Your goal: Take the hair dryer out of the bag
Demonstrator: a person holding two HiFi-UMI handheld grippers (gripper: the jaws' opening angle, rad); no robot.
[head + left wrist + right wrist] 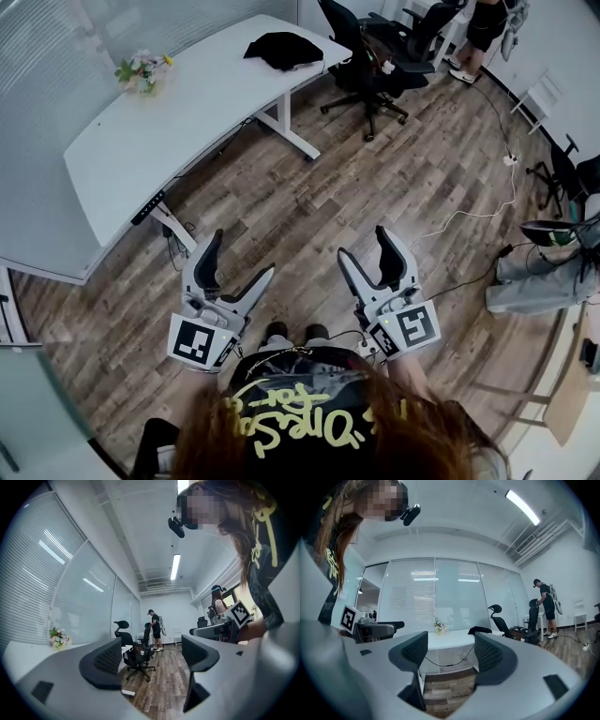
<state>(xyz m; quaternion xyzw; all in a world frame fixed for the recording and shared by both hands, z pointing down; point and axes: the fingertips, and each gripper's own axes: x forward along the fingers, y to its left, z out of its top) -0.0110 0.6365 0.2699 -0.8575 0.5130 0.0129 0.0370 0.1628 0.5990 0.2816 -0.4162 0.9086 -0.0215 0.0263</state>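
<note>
A black bag [284,49] lies on the far end of the white table [159,141]; in the right gripper view the bag [479,630] shows as a dark heap on the tabletop. No hair dryer is visible. My left gripper [239,262] is held level over the wooden floor, well short of the table, open with nothing between its jaws. My right gripper [366,248] hangs beside it, also open and empty. The left gripper [150,658] faces down the room towards the chairs. The right gripper [450,651] faces the table.
Black office chairs [370,52] stand past the table's far end. A small flower pot [141,70] sits on the table by the glass wall. A white cable [469,214] runs across the floor. One person [483,23] stands far off; another [544,272] sits at the right.
</note>
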